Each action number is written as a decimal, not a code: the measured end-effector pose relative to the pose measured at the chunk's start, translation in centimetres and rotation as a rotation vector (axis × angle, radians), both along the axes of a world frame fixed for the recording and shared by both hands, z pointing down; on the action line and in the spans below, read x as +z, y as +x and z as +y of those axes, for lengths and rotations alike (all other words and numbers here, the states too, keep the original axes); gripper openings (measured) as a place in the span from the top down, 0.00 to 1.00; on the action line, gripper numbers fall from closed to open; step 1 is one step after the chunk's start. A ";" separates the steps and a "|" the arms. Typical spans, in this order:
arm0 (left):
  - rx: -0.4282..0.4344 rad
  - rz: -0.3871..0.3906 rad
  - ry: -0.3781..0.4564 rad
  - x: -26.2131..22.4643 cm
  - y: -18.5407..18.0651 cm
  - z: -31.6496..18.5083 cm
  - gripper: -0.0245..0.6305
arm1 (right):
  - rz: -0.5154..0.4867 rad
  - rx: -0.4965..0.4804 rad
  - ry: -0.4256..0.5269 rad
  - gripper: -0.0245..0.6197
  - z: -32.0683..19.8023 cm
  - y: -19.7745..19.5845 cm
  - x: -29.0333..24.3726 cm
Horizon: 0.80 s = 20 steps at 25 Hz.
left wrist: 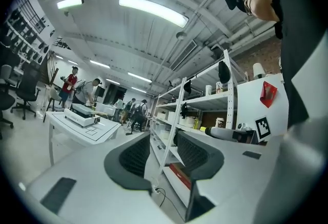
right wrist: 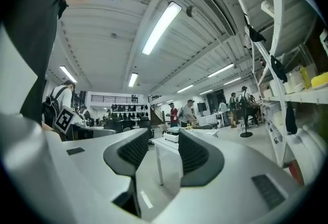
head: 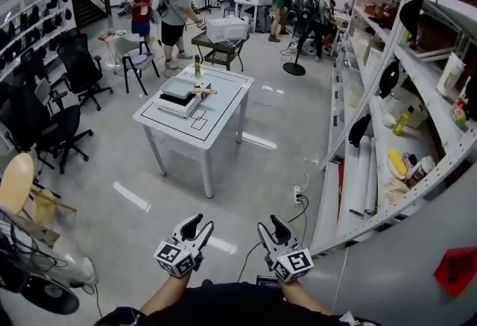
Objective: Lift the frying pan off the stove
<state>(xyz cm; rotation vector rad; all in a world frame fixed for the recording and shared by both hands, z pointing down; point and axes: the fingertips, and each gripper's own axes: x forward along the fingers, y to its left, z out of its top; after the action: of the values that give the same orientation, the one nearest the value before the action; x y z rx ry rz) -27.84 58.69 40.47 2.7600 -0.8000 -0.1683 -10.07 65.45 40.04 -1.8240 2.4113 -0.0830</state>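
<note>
Two tongs: left tongs [head: 200,224] and right tongs [head: 270,226] both gape open, empty, well apart from the one desk [head: 223,112] carrying one stove [head: 177,99], a tan handle [head: 206,91] jutting rightward.

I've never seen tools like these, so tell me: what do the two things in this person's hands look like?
The left claw and right claw match: two curved white jaws lined with black ribbed pads, on a white body carrying a cube with black-and-white square markers. The person wears a black top.
</note>
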 end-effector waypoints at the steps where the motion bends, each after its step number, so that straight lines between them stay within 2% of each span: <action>1: -0.002 -0.005 0.008 -0.1 0.1 0.0 0.71 | 0.002 0.008 0.008 0.68 0.2 0.5 -0.3; 5: -0.028 -0.013 0.050 -0.9 0.6 0.2 0.71 | 0.009 0.021 0.017 0.68 1.0 2.6 -0.8; 12: -0.073 -0.018 0.041 -1.4 2.5 2.4 0.71 | -0.001 0.057 0.048 0.70 3.7 6.2 -0.6; 20: -0.064 -0.060 0.046 -0.6 3.4 4.0 0.71 | -0.051 0.117 0.028 0.71 4.8 10.0 1.0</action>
<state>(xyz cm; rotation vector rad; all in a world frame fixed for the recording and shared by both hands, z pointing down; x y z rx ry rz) -24.43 62.66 39.87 2.7964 -0.9115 -0.1179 -0.05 70.24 41.01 -1.9216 2.2548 -0.0834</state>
